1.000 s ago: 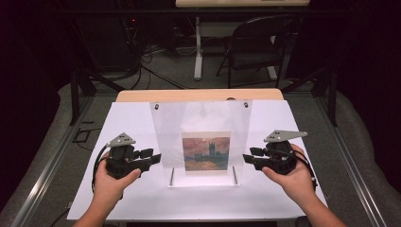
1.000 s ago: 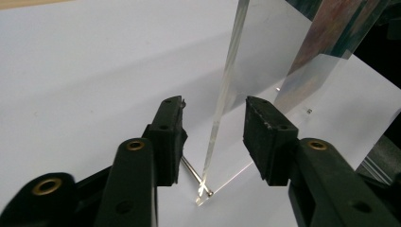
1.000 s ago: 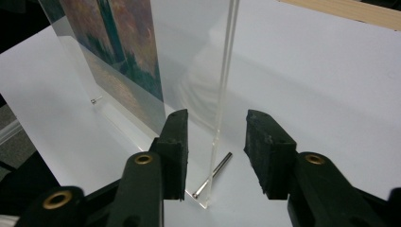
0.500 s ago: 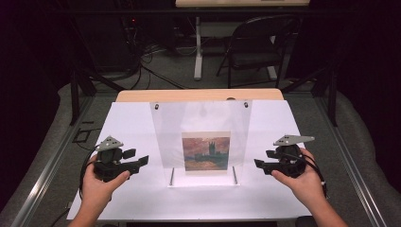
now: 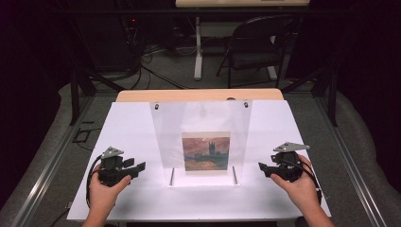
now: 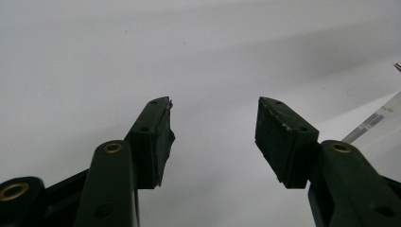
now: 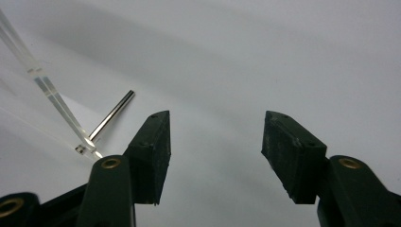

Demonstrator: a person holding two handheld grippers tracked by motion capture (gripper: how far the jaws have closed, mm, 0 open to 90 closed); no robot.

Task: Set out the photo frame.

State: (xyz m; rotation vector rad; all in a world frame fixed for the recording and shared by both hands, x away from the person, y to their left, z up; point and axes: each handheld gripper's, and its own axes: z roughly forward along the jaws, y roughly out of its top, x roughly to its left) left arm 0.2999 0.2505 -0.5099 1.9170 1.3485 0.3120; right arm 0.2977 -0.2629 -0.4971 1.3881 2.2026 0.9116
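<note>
Picture point(image 5: 206, 151) upright in clear stand point(image 5: 201, 137), facing person.

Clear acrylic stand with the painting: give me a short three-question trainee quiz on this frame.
1. True or false: the left gripper is clamped on the clear acrylic stand.
2. What does the picture in the stand show: A) a dark building against a reddish sky, B) a fruit bowl, C) a portrait?
3. Which gripper view shows a metal pin at the stand's base?

Key: 1 false, its jaws are apart over the bare white table. 2 A. 3 the right gripper view.
</note>
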